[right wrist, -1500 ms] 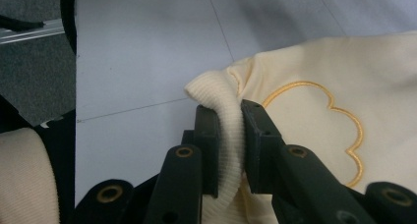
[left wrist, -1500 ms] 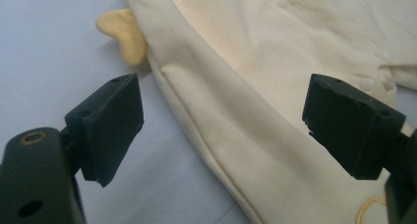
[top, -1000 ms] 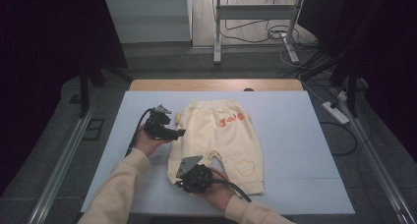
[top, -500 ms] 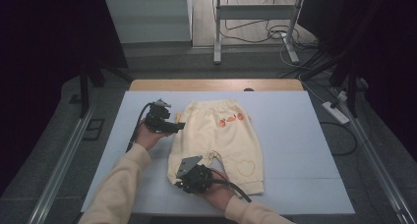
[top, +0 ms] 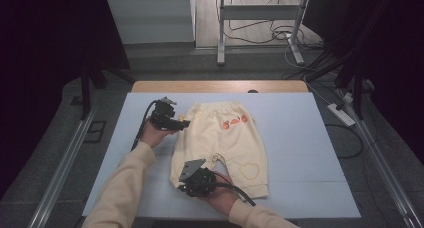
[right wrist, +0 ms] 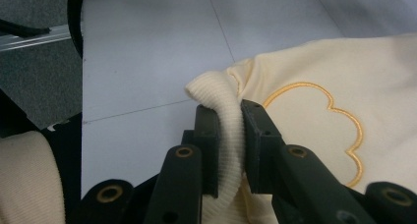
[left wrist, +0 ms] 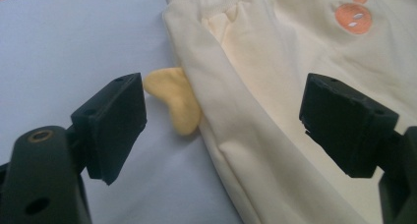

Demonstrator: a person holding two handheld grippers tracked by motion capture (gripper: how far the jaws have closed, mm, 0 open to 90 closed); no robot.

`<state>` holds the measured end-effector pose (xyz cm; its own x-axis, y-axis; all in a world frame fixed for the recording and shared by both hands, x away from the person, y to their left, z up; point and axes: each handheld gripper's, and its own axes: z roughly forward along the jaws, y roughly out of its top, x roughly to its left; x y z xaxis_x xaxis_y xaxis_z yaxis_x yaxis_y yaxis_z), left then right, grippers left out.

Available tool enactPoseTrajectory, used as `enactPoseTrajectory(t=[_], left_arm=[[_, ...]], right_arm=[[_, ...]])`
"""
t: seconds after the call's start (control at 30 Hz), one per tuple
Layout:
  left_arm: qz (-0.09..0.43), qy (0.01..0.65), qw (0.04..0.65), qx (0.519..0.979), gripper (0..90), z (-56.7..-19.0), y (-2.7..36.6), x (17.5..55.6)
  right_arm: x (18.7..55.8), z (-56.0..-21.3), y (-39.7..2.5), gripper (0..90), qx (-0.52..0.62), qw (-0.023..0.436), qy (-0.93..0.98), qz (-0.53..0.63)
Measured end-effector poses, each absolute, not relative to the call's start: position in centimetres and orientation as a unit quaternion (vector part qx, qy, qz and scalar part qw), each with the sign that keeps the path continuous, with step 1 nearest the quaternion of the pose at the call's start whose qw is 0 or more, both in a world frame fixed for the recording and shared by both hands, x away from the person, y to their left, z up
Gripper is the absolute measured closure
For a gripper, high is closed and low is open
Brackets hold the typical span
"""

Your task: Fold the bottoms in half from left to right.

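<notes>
Since a second ago your left gripper [left wrist: 223, 118] moves closer to the waistband of the pale yellow trousers [top: 220, 138], jaws wide apart. Your right gripper [right wrist: 228, 135] already clamps the ribbed hem [right wrist: 221, 116], so only the waistband grasp remains, I judge.

Pale yellow trousers [top: 220, 138] of soft matt cloth — ribbed knit at the cuff [right wrist: 221, 135], stitched glossy orange thread for the outline [right wrist: 339, 130]. Matt black plastic on the left gripper [left wrist: 223, 121] and right gripper [right wrist: 229, 135]. Smooth matt light-blue table [top: 300, 138] — bare wood along its far edge.
</notes>
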<state>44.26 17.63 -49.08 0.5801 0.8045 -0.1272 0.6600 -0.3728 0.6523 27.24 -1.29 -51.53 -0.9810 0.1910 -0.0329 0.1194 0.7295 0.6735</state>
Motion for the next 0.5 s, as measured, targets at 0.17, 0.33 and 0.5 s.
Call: enactPoseTrajectory(t=[0.17,0.33,0.5], left_arm=[[0.104,0.444,0.339,0.823,17.9,-49.4,17.3,44.8],[0.102,0.445,0.333,0.825,18.5,-49.9,16.8,45.2],[0.102,0.443,0.33,0.827,19.6,-50.1,16.4,45.5]], right_arm=[[27.3,-51.5,-1.3,77.9,0.085,0.048,0.928,0.361],[27.3,-51.6,-1.3,77.8,0.085,0.048,0.927,0.361],[27.2,-51.6,-1.3,77.8,0.086,0.048,0.927,0.361]])
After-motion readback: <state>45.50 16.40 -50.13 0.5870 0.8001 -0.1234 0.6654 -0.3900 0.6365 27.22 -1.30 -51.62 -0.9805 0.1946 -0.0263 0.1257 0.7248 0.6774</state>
